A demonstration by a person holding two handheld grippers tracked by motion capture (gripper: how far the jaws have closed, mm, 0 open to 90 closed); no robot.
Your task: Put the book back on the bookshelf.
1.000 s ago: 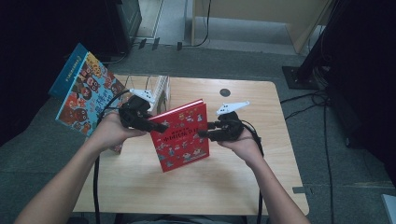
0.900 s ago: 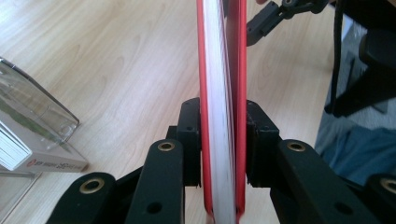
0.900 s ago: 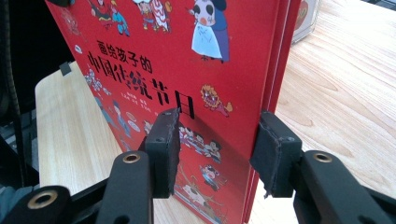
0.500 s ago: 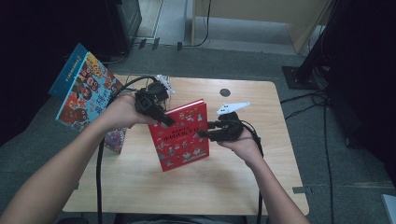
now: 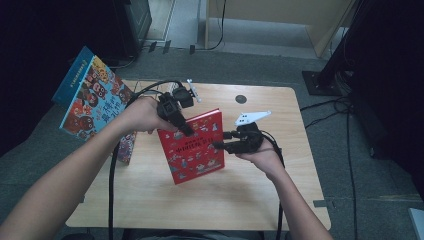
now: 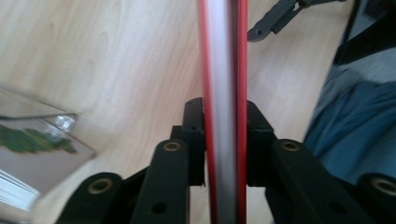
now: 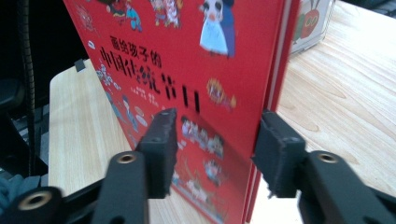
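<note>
Pale wooden table [image 5: 240,200] carries two pairs of tongs and one red book [image 5: 192,147] held above it. Left tongs [image 5: 186,131] have just been closing and clamp its top edge; right tongs [image 5: 220,141], just opening, straddle its side edge without pressing.
</note>
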